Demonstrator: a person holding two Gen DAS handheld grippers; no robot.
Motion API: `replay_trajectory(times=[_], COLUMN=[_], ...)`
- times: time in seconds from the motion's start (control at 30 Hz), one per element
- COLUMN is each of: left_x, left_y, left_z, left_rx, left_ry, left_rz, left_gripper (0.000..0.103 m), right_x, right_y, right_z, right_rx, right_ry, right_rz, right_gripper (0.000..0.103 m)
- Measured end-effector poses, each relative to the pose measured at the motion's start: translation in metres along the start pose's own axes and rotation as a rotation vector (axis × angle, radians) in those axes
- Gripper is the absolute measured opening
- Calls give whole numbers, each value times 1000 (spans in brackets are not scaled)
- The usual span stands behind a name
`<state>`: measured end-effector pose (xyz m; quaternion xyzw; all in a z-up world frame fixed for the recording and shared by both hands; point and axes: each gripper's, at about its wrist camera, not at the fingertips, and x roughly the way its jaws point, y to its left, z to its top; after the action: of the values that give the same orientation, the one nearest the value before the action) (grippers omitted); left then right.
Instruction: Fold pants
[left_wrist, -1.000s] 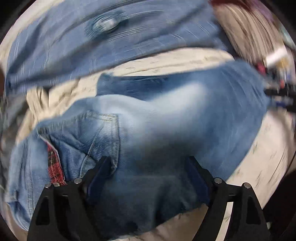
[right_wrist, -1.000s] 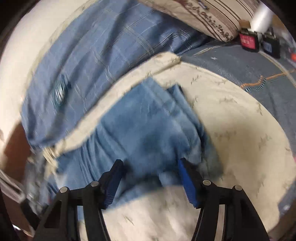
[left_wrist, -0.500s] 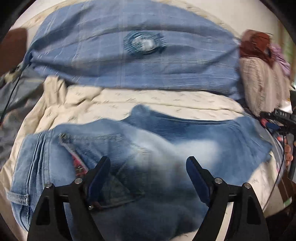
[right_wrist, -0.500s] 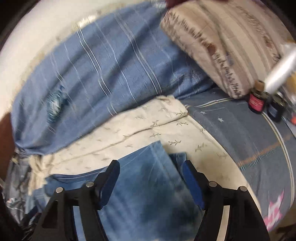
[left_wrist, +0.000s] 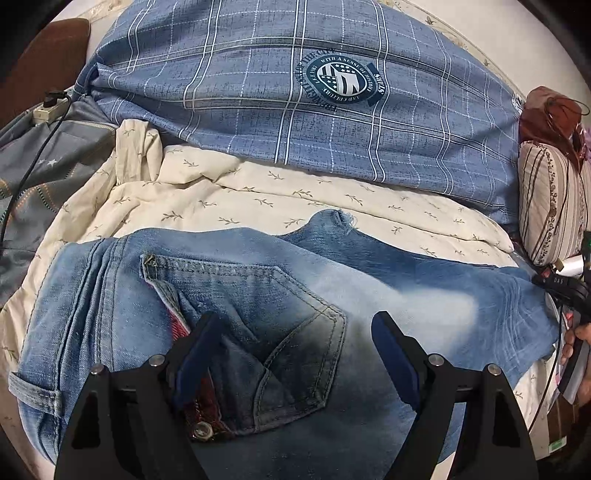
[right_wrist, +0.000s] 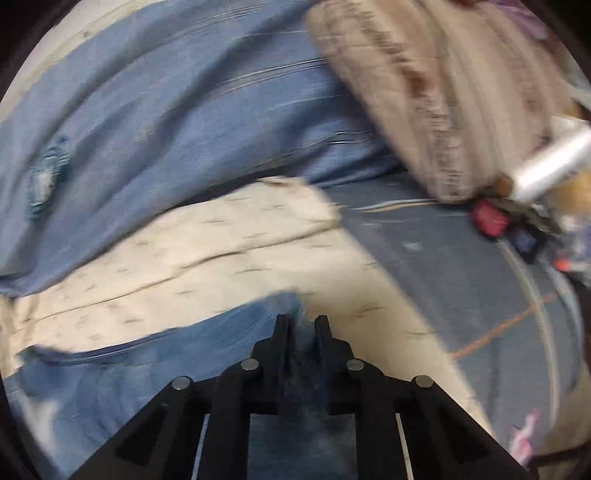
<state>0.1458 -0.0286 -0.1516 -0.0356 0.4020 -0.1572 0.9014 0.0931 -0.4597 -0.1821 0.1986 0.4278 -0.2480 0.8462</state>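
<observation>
The left gripper (left_wrist: 291, 336) is held with fingers spread above the jeans (left_wrist: 424, 295). The right gripper (right_wrist: 301, 323) is seen pinching the jeans' edge.

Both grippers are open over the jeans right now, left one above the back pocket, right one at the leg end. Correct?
Not quite. The right gripper is shut on the jeans, as the right wrist view shows, with denim pinched between its fingers. The left gripper is open above the back pocket, as you said.
</observation>
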Motion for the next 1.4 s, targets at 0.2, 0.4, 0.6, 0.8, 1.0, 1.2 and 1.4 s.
replay_trajectory(times=[0.2,0.4,0.6,0.8,1.0,1.2,1.4], left_x=[6,6,2,-10,-4,3,-7], left_y=[-5,-11,-11,-15,-28,-42,-13], left_z=[-2,-4,-6,-13,-22,-30,-10], left_rx=[44,85,76,97,184,300,99], left_ry=[22,16,14,-5,39,58,45], left_rz=[43,74,68,52,79,152,12], left_gripper=[84,84,84,84,85,85,85], right_x=[-15,-67,-83,-65,-32,-7,-12], right_y=[-29,-43,-59,-66,-62,-64,-55], right_z=[-13,-31,-83,-118,-117,-100,-89], right_rx=[187,255,454,605,667,725,672], right_ry=[-75,-136,-54,15,76,57,-4], right_rz=[133,238,534,559,556,553,518], right_gripper=[17,17,31,78,78,78,38])
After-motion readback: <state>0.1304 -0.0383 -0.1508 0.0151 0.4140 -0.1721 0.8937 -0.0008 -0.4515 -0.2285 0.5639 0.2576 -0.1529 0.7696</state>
